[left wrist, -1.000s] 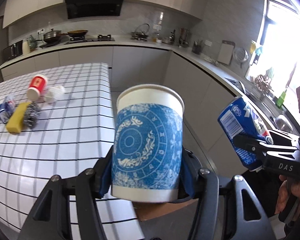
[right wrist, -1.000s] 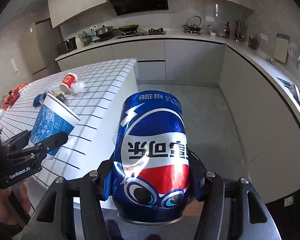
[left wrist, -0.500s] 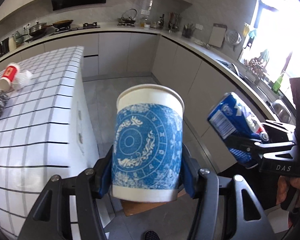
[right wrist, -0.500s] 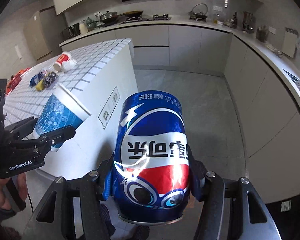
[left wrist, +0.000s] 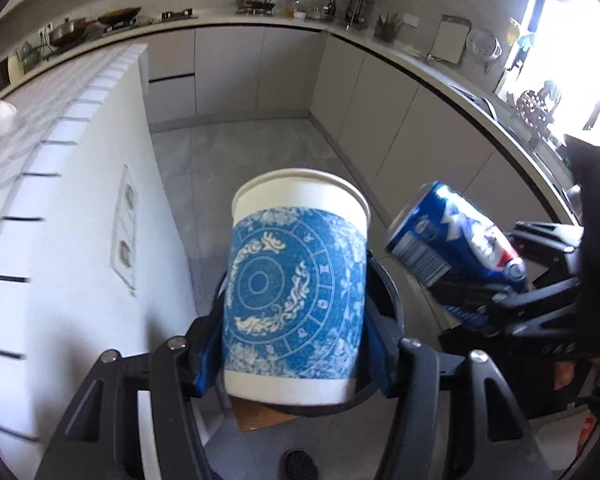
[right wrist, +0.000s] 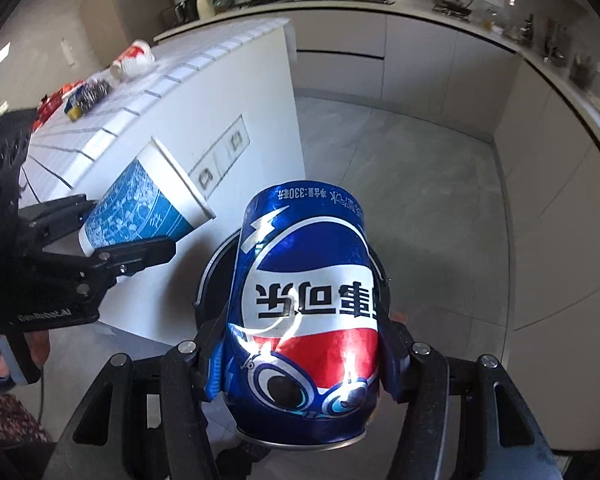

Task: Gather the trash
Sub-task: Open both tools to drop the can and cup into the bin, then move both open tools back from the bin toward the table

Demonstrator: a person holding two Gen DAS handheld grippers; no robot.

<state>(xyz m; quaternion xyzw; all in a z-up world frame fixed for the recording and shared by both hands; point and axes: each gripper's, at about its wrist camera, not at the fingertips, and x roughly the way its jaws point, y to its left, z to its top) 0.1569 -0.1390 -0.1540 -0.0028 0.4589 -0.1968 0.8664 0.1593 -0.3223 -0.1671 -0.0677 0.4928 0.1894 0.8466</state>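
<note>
Left tongs (left wrist: pixel 294 344) clenched on one paper cup (left wrist: pixel 296 292), right tongs (right wrist: pixel 302 354) clenched on one dented cola can (right wrist: pixel 304 320). We hold both over the round bin (right wrist: pixel 210 276) beside the tabletop (right wrist: pixel 172 92), likely for dropping. More trash (right wrist: pixel 134 60) remains up there.
</note>
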